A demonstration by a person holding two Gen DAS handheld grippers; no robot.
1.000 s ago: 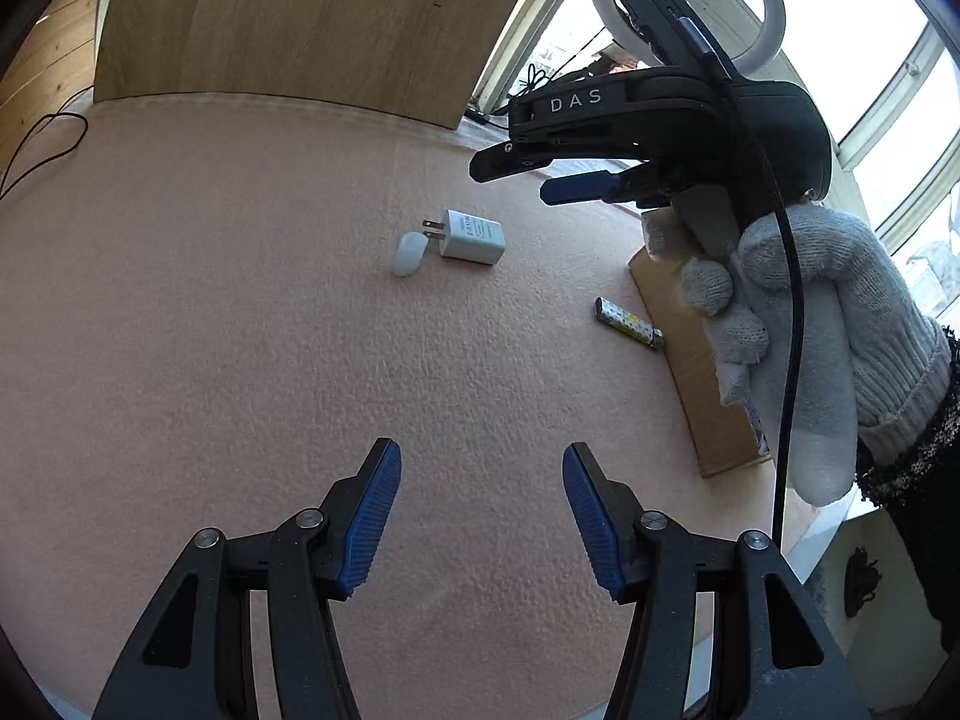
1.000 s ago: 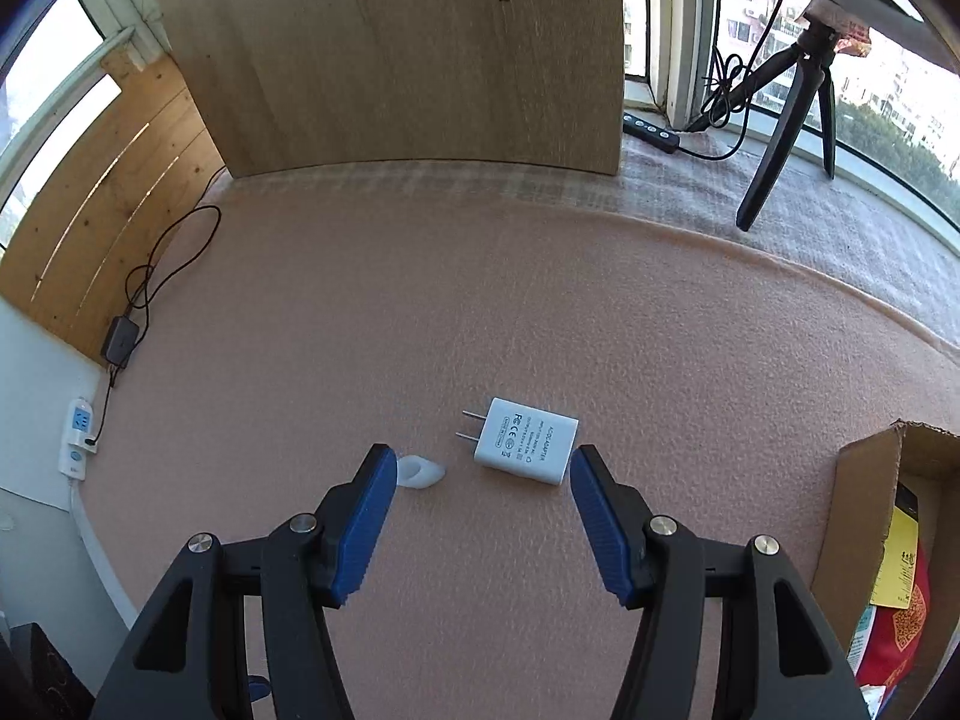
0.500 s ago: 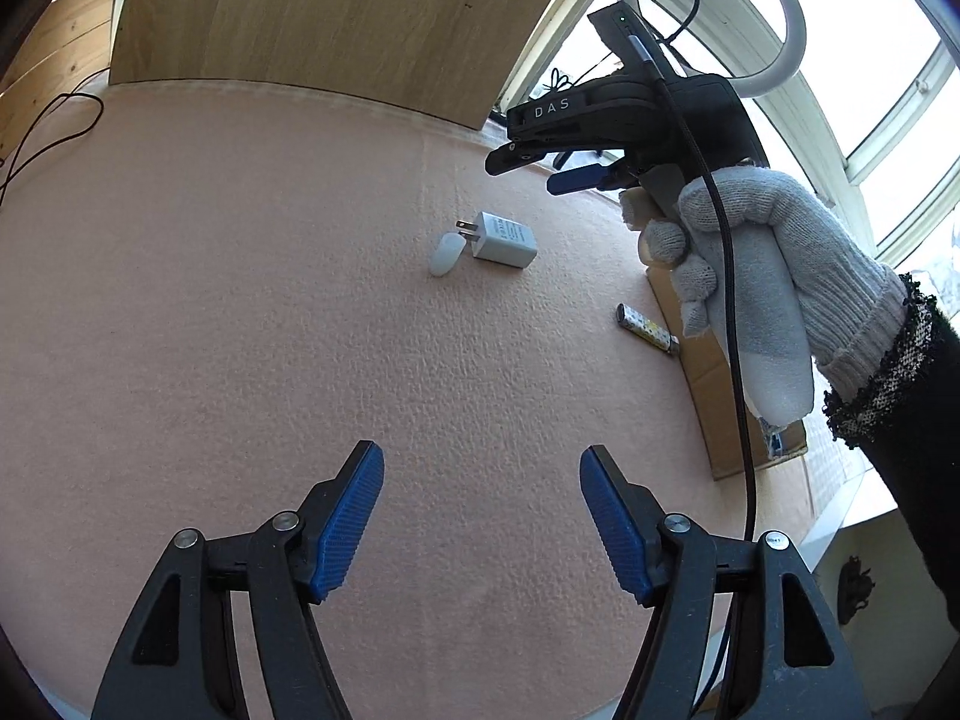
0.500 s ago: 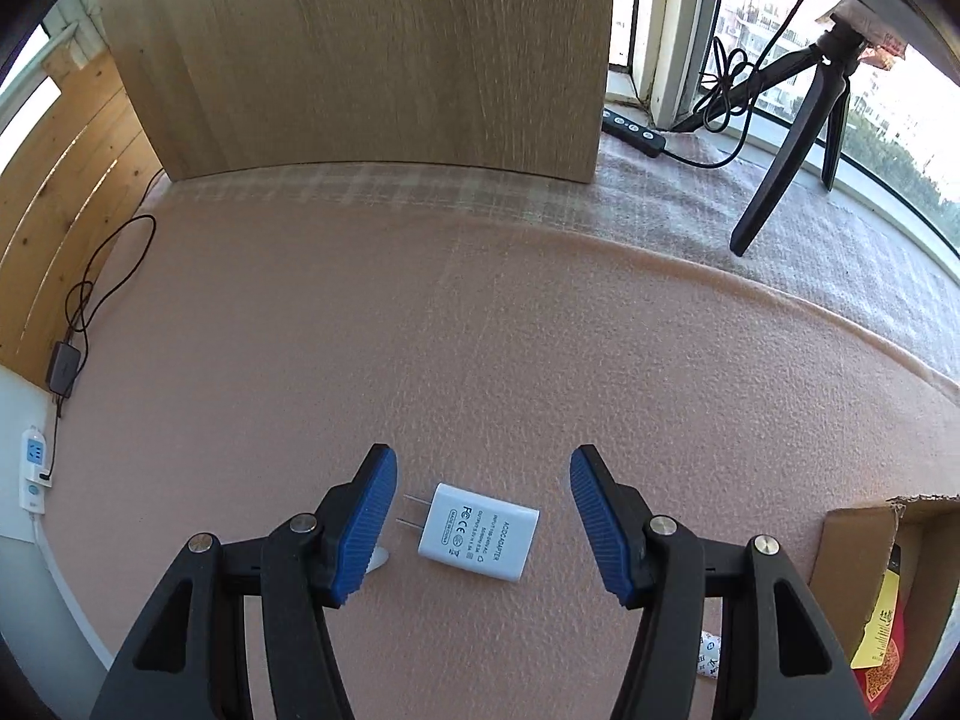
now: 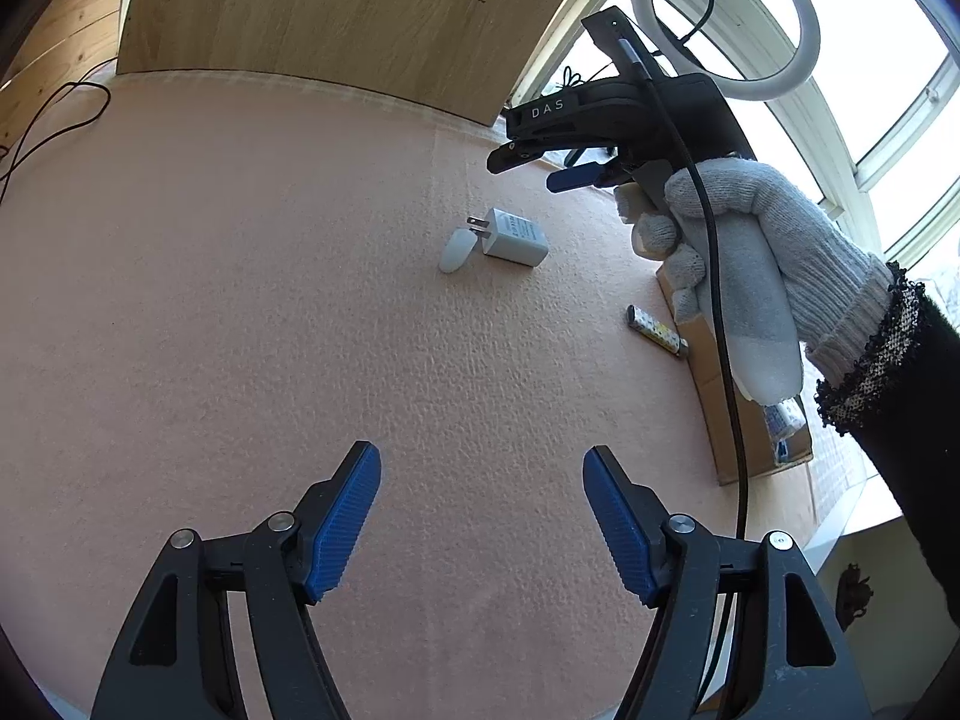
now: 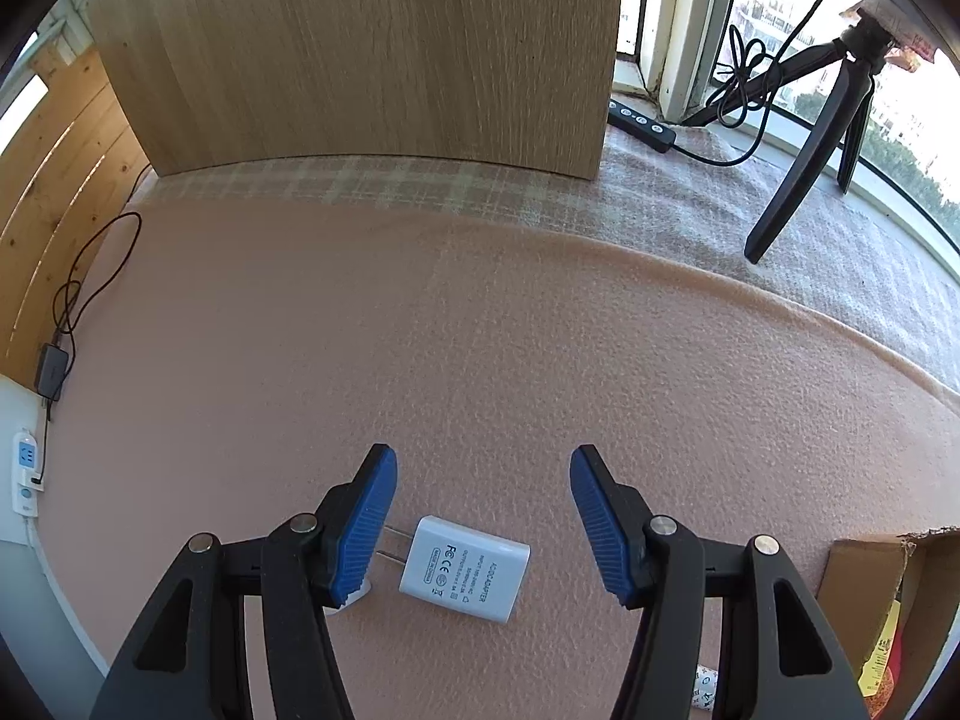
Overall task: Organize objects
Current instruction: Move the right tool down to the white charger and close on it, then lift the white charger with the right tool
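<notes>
Right hand-held gripper (image 6: 483, 516) spread above white charger (image 6: 465, 577); left hand-held gripper (image 5: 482, 519) spread, empty; cardboard box (image 6: 864, 585) right of charger, held colourful packets

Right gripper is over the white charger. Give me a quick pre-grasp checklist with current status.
1. Right gripper open: ok, jaws wide apart.
2. Charger between the fingers: ok, lying flat on the pink cloth, untouched.
3. Gripper down at the charger: not ok, it hangs above it in the left view.
4. Small white oval piece clear: not ok, it lies at the prongs, under the left finger.
5. Left gripper out of the way: ok, open, empty.
6. Cardboard box has room: cannot tell.
</notes>
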